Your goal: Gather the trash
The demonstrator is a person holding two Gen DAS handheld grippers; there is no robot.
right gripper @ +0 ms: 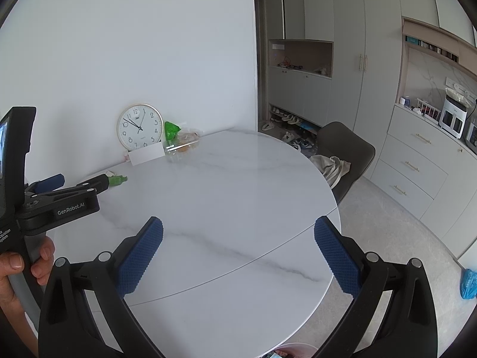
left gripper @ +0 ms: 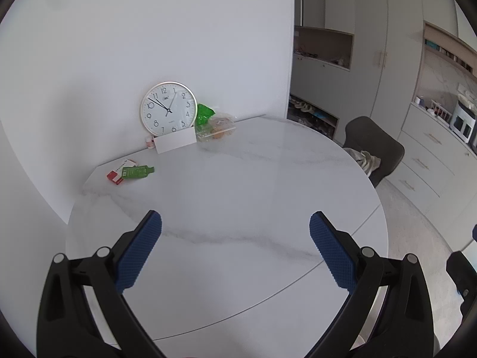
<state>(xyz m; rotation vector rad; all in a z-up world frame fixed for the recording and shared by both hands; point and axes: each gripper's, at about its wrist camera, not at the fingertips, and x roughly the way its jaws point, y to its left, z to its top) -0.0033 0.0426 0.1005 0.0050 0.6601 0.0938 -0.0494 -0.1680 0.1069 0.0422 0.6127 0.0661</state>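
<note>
Only from the right wrist: left tongs (right gripper: pixel 76 182), hand (right gripper: pixel 12 271).

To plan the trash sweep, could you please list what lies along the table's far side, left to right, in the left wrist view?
Red box → green packet → white card → clear container.

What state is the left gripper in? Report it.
Open and empty: the left gripper has its blue pads spread wide over the table.
</note>
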